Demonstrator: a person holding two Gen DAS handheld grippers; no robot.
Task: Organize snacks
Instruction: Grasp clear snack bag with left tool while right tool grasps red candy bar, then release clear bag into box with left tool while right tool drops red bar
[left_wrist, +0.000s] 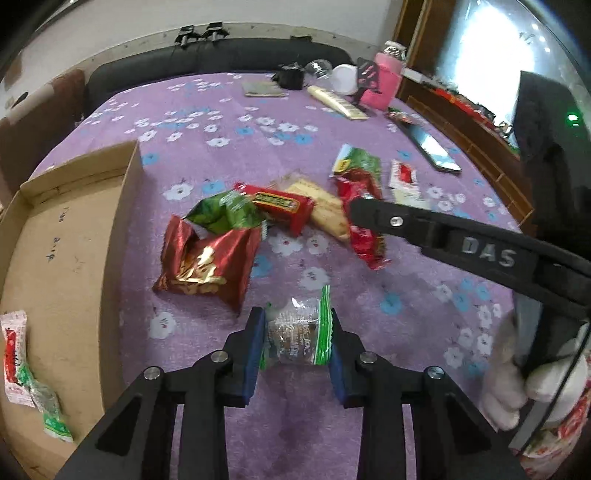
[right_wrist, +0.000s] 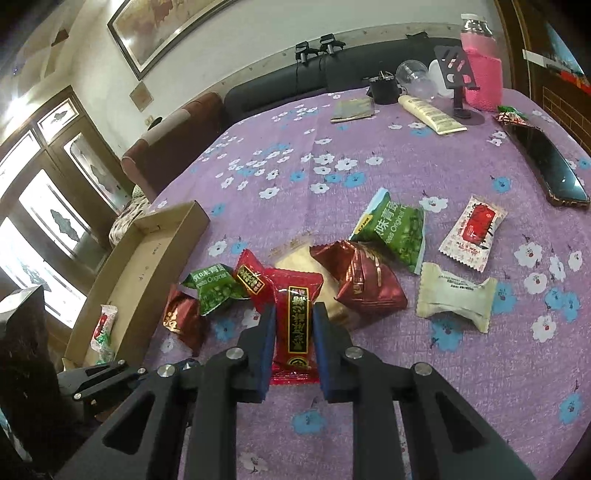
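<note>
The snacks lay in a loose heap on the purple flowered tablecloth (right_wrist: 280, 155). In the left wrist view, low in the middle of the frame, the left gripper (left_wrist: 297, 338) was clamped on a clear packet with green edges (left_wrist: 295, 332), its blue pads pressing both sides of the wrapper. In the right wrist view, at lower centre, the right gripper (right_wrist: 294, 345) was clamped on a red packet with a black and gold label (right_wrist: 295, 325), which stood on end between the pads.

Just behind that red packet sat a pale biscuit pack (right_wrist: 295, 258), and to its right a dark red foil bag (right_wrist: 365, 277) touching a green pea packet (right_wrist: 397, 236). Left of it lay a second red packet (right_wrist: 249, 275), a smaller green pea packet (right_wrist: 214, 290) and another dark red foil bag (right_wrist: 183, 317). A cream wrapped sweet (right_wrist: 456, 295) and a white sachet with a red panel (right_wrist: 474, 232) lay apart at the right.

The cardboard tray (right_wrist: 177, 236) stood at the left of the heap, with a white-and-red sachet (left_wrist: 14, 354) and a green-edged packet (left_wrist: 48, 410) inside it at the lower left of the left wrist view.

Far back, upper right, were a pink bottle (right_wrist: 482, 74), a cream tube (right_wrist: 430, 112) and a dark phone (right_wrist: 550, 166). A white-gloved hand (left_wrist: 532, 384) held the right gripper's handle at the right edge of the left view.
</note>
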